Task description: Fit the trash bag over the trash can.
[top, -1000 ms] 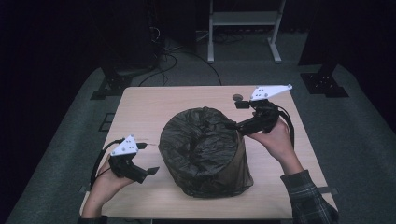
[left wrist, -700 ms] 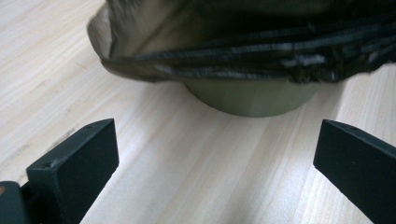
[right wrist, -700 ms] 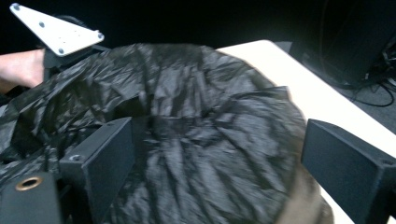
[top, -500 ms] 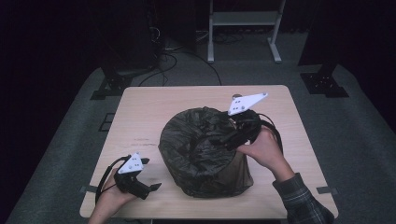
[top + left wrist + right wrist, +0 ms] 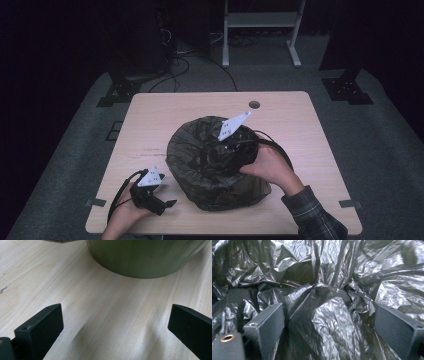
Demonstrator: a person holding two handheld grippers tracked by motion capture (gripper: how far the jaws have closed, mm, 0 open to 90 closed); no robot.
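Note:
A round bin lined with a crumpled black plastic bag (image 5: 210, 170) stands at the table's middle. In the left gripper view its olive green wall (image 5: 140, 257) rises from the wood just ahead. My right gripper (image 5: 216, 156) reaches over the bin from the right and dips into the bag's top. It is open, and glossy bag folds (image 5: 324, 312) bulge between its wide-apart jaws without being pinched. My left gripper (image 5: 167, 204) lies low by the table's front left edge, pointing at the bin's base. It is open (image 5: 112, 325) with bare wood between the jaws.
The wooden table (image 5: 165, 115) has a small round hole (image 5: 254, 105) near its back edge. Tape marks (image 5: 95, 202) sit at both front corners. Behind the table stand a metal frame (image 5: 260, 30) and floor cables (image 5: 180, 55). Wood shows left of and behind the bin.
My right gripper moved left from the bin's back right rim onto the top of the bag. My left gripper slid toward the front edge and a little right.

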